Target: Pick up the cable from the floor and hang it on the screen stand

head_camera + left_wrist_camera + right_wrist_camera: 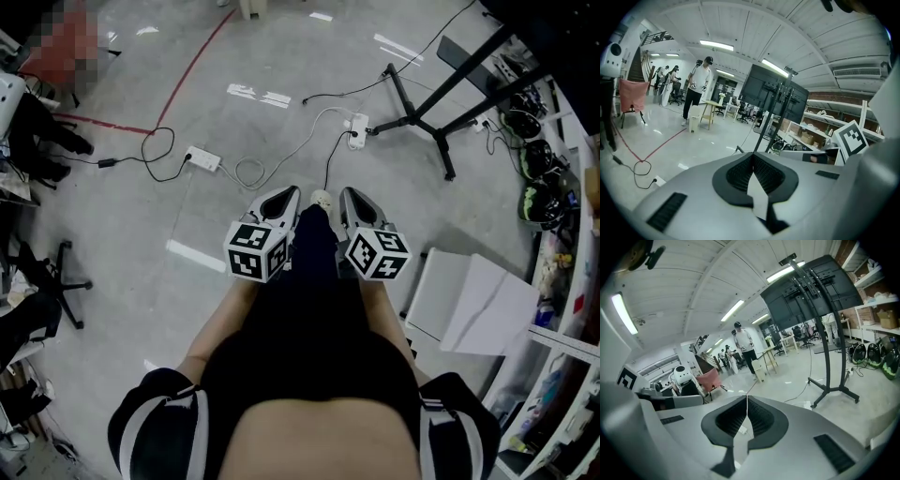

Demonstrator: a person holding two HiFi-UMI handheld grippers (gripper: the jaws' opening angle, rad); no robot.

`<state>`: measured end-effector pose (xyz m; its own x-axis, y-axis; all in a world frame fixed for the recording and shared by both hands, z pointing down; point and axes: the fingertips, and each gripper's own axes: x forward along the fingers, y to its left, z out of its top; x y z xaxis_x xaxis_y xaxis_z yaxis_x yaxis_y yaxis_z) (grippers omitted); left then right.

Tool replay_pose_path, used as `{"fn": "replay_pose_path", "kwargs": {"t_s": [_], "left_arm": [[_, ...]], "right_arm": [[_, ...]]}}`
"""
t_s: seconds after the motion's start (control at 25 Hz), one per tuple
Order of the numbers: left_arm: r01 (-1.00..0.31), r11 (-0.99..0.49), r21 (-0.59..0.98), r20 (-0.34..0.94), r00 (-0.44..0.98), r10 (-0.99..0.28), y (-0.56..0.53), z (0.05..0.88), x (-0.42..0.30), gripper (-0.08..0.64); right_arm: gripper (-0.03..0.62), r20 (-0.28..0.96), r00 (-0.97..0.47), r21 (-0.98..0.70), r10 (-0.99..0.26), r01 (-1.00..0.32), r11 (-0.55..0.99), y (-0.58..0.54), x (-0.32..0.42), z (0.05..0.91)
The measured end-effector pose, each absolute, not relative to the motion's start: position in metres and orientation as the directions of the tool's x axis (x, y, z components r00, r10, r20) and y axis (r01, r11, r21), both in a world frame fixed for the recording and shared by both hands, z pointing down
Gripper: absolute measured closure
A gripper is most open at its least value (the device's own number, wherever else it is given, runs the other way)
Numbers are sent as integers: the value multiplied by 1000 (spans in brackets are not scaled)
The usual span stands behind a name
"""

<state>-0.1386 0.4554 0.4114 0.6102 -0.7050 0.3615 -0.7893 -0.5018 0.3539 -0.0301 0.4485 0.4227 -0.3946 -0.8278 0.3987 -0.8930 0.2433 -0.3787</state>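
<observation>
A white cable (286,150) lies in loops on the grey floor between two white power strips (203,158) (357,130). A thin black cable (330,161) runs from the far strip toward my feet. The black screen stand (424,105) spreads its legs at the upper right; its dark screens (774,93) (811,289) stand ahead of both grippers. My left gripper (284,195) (753,154) and right gripper (353,193) (747,397) are held side by side, well above the floor. Both are shut with nothing between the jaws.
White boards (473,300) lie on the floor at the right beside shelves holding helmets (537,202). A black cable (155,150) coils near a red floor line (192,66). A chair base (66,279) stands at the left. People (696,91) (746,348) stand far off.
</observation>
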Motion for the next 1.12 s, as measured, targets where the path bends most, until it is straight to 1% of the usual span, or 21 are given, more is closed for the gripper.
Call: {"fn": "replay_pose_path", "kwargs": {"t_s": [0.4,0.72,1.12], "left_arm": [[-813,-440,382,372,571,-732,382,419,-139,552],[-812,-466,352,389,580,-716,309,421,-112,552],[-829,-427,360,404,551,-730,249,421,-91,552]], "right_arm": [[568,397,-465,-381,-791,-868,319,371,-40,422],[568,428,-470,-387,-772,-867,314,308,-19,430],[568,434,-491,-395,-756,-857,330,243,5,430]]}}
